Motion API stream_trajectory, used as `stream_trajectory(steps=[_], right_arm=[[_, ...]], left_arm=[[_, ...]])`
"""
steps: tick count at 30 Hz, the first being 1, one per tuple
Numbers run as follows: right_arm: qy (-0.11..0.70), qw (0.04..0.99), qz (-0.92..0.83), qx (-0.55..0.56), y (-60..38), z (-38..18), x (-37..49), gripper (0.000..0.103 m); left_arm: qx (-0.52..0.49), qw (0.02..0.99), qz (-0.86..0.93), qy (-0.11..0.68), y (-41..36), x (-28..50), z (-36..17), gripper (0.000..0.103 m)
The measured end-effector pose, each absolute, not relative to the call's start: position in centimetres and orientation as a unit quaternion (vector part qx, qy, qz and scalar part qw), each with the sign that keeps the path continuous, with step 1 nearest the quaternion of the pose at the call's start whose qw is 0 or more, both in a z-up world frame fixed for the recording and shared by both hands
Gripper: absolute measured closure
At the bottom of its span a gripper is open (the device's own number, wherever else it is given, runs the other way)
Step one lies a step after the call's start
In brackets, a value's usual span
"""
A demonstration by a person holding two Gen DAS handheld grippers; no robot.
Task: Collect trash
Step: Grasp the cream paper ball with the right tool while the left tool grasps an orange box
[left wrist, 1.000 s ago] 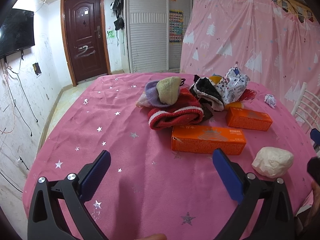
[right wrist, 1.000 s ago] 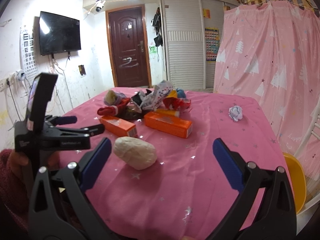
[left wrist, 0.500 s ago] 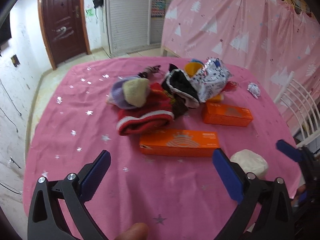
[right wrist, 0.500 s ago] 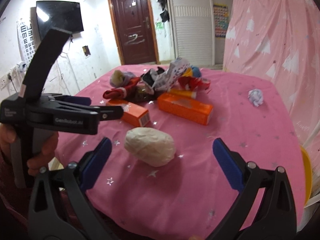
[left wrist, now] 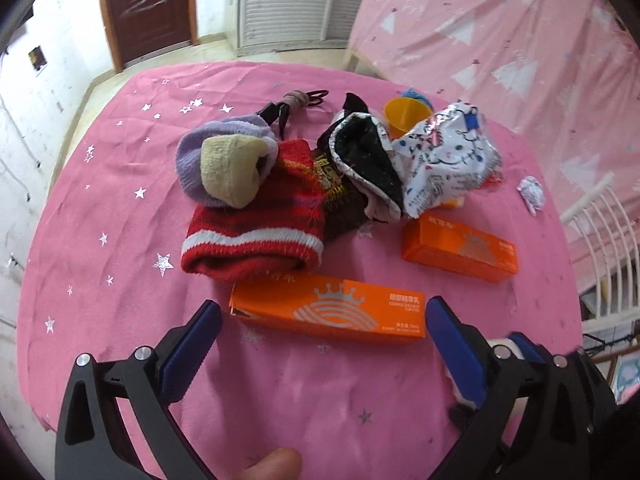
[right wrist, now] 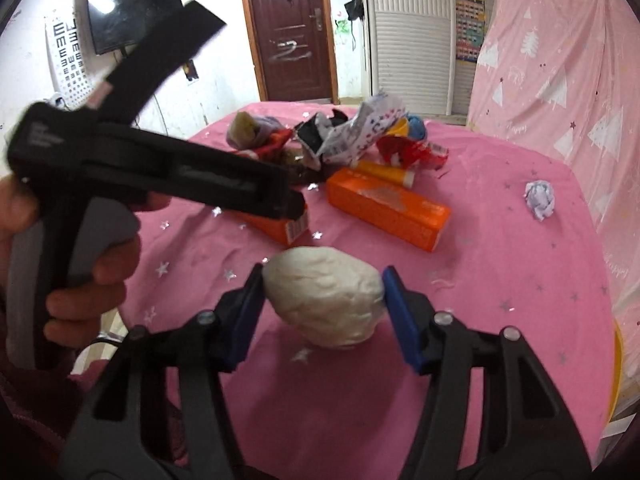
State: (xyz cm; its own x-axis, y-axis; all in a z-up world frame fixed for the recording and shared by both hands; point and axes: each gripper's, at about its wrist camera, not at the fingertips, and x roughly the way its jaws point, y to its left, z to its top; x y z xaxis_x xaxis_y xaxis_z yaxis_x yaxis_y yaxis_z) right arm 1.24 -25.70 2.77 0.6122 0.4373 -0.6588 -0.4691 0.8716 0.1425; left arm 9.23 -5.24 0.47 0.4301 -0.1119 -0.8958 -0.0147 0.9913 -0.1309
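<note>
- Two grippers work over the round table under its pink star-spangled cloth [left wrist: 120, 208], where the rubbish lies heaped toward the middle.
- Right gripper [right wrist: 323, 280] is closing its jaws around the crumpled off-white paper wad [right wrist: 324, 300] near the table's front edge; both blue pads touch its flanks, probably to lift it first.
- Left gripper [left wrist: 320, 320] hangs released, empty, above the long orange carton [left wrist: 328, 312], seemingly next.
</note>
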Motion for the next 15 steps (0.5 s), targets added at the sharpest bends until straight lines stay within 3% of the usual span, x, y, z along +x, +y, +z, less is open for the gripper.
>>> stream_trajectory(steps=[15], right_arm=[[0.333,0.913,0.237,-0.003,-31.6,4.7,0.9,0.046]], left_arm=[[-0.053,0.826,0.020,0.560,-6.7,11.4,0.4,0.016]])
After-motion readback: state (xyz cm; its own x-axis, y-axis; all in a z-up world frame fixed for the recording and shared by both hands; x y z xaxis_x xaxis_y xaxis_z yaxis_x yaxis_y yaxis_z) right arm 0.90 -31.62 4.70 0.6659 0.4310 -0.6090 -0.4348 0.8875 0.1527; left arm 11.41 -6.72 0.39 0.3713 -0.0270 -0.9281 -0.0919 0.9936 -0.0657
